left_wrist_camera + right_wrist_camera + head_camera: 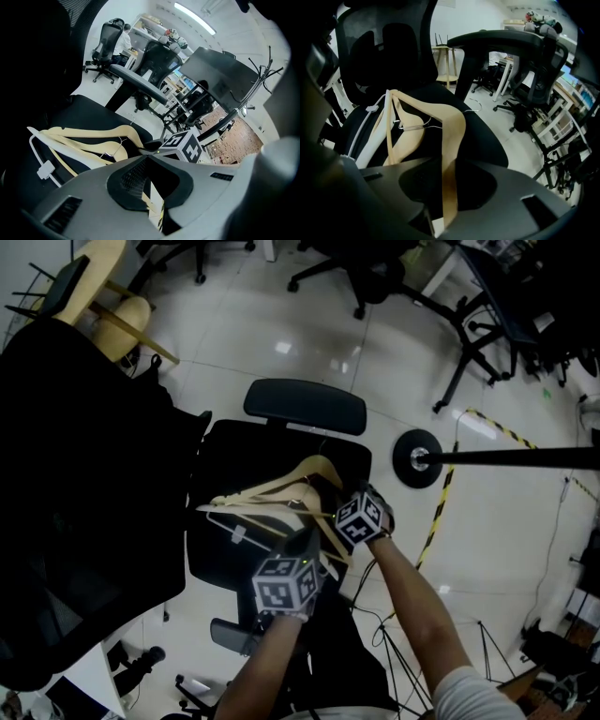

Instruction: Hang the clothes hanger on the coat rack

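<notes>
Pinching a wooden hanger [453,136] by one arm, the right tool [446,213] hides its lower end. The left tool [153,216] pinches a mostly hidden hanger strip [144,190] above the chair seat [217,554].

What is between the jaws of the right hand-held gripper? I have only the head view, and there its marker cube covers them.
Observer: The right hand-held gripper has one arm of a wooden hanger between its jaws, and they look closed on it.
Operator: And the left one?
Observer: The left hand-held gripper has a pale strip between its narrow jaws. It looks like wood, but which hanger it belongs to I cannot tell.
Operator: I see only the pole and the foot of the coat rack. Does its top show anywhere?
Observer: Yes, in the left gripper view the coat rack shows its top, with several upturned arms.
</notes>
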